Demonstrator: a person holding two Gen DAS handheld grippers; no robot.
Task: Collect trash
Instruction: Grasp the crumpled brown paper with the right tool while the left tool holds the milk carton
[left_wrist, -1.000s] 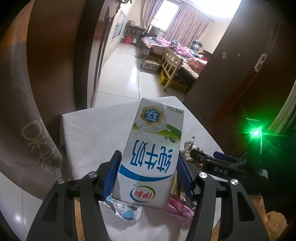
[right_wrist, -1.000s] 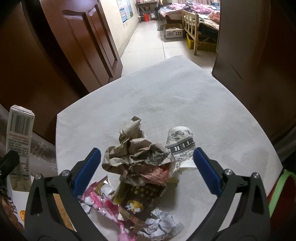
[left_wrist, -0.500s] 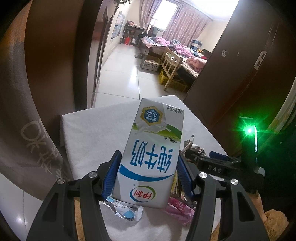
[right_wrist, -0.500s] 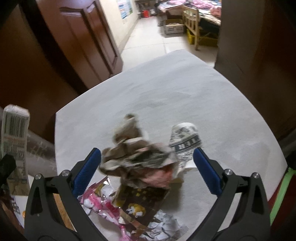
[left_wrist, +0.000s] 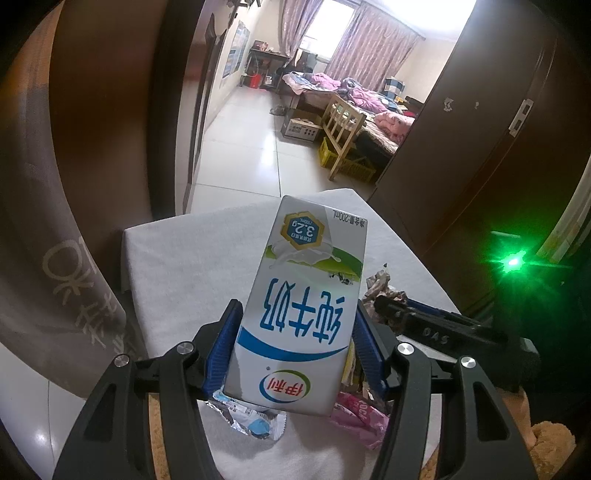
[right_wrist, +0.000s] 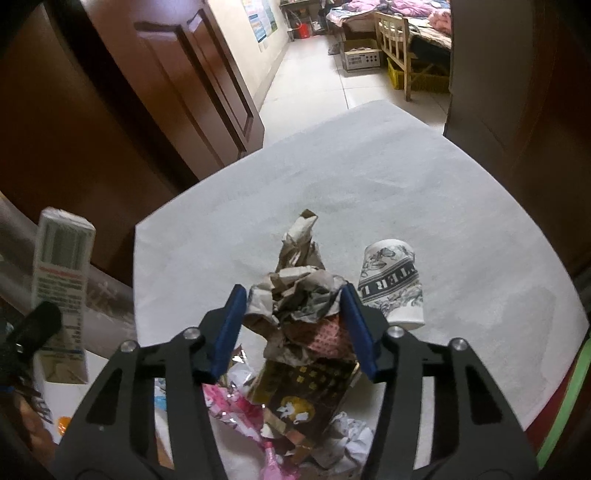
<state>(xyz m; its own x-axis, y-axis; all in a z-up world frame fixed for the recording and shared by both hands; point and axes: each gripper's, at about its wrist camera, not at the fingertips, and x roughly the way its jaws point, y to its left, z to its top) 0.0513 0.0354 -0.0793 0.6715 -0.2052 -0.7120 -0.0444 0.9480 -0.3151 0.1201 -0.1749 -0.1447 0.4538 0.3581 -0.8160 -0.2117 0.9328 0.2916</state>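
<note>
My left gripper (left_wrist: 295, 339) is shut on a white and blue milk carton (left_wrist: 303, 321), held upside down above the white-clothed table (left_wrist: 192, 266); the carton (right_wrist: 61, 273) also shows at the left of the right wrist view. My right gripper (right_wrist: 293, 306) is closing its jaws on a crumpled brown paper wad (right_wrist: 295, 291), both blue pads touching its sides. The wad tops a heap with a dark brown printed box (right_wrist: 306, 391) and a pink wrapper (right_wrist: 236, 406). A printed paper cup (right_wrist: 393, 291) lies just right of the right pad.
A silver wrapper (left_wrist: 255, 421) and a pink wrapper (left_wrist: 362, 417) lie under the carton. Crumpled white paper (right_wrist: 347, 439) sits at the heap's near side. A brown door (right_wrist: 177, 74) stands beyond the table's left edge. A green rim (right_wrist: 569, 406) shows at the right.
The right gripper's jaws have come together from wide apart onto the crumpled paper wad, squeezing it narrower and taller. The left gripper and carton have not moved.
</note>
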